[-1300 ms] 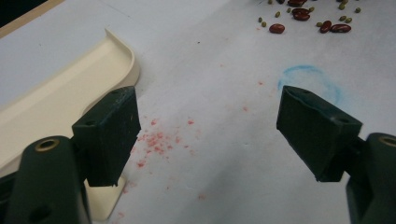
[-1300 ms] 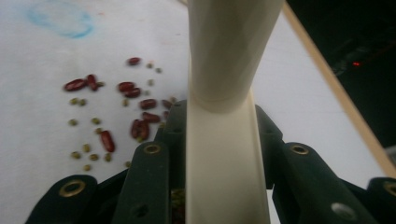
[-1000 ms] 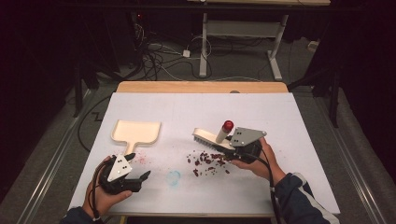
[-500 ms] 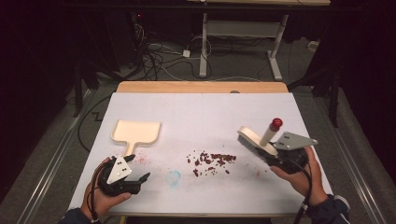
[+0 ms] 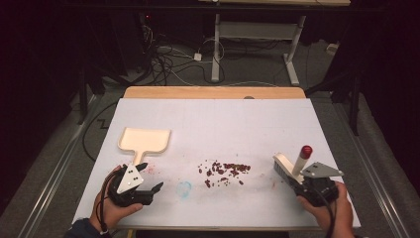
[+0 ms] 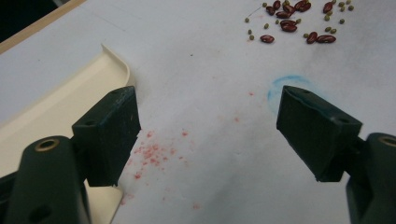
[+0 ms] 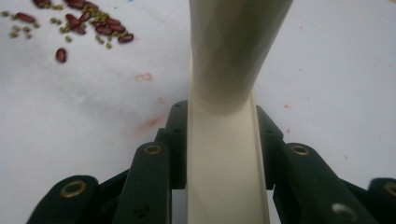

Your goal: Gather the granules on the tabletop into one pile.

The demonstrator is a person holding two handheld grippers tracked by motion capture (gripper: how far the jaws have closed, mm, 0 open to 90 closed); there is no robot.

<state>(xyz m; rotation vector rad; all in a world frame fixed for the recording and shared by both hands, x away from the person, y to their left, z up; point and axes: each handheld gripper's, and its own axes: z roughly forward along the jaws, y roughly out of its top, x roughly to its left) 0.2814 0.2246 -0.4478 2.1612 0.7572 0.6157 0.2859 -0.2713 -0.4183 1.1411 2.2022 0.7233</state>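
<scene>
No readable text, labels, brands or numbers anywhere. The only mark is a faint blue hand-drawn ring (image 6: pixel 288 86) on the white table cover (image 5: pixel 223 124), just ahead of the left gripper (image 6: pixel 210 128) on its right-finger side; it's not a letter or digit. Red smudges sit between the fingers, no characters in them.

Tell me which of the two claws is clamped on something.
The right claw: its jaws are shut on the cream brush. The left claw stands open beside the dustpan.
</scene>
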